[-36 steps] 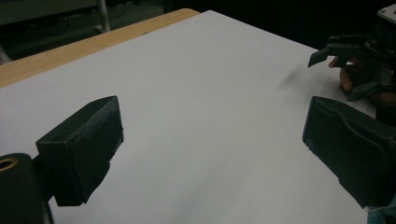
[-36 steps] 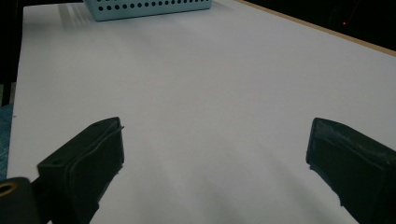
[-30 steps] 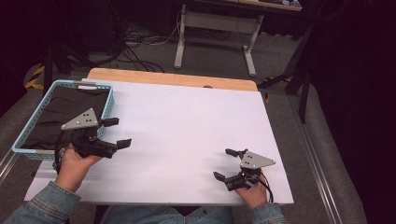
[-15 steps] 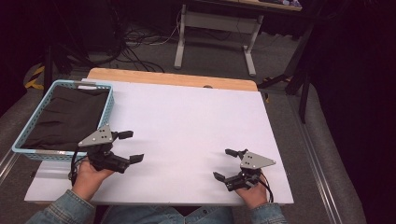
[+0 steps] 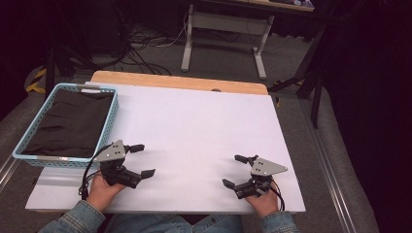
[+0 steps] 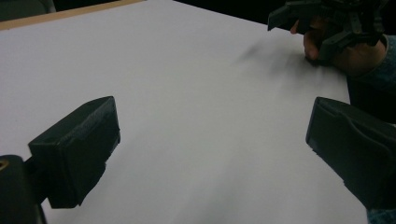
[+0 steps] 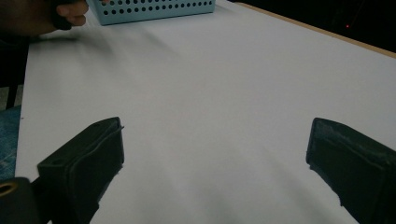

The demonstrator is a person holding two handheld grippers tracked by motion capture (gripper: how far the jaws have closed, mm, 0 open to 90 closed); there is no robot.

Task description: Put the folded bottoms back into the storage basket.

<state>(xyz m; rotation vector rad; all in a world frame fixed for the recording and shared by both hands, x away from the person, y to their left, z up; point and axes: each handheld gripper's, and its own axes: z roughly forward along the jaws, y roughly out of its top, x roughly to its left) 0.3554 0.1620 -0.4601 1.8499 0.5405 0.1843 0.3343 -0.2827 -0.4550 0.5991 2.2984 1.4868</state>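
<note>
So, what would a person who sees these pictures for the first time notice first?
Probably the light blue basket at the table's left edge, with a dark folded cloth lying inside it. Next, the two black tongs on the white table: the left tongs just right of the basket's near corner, the right tongs near the front edge, both open and holding nothing.

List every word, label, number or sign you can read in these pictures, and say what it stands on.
There is no readable text.
The blue basket and the black cloth in it bear no print.
The white table is blank.
The grey plates on the left claw and the right claw show only small holes, with no lettering that can be made out.
</note>
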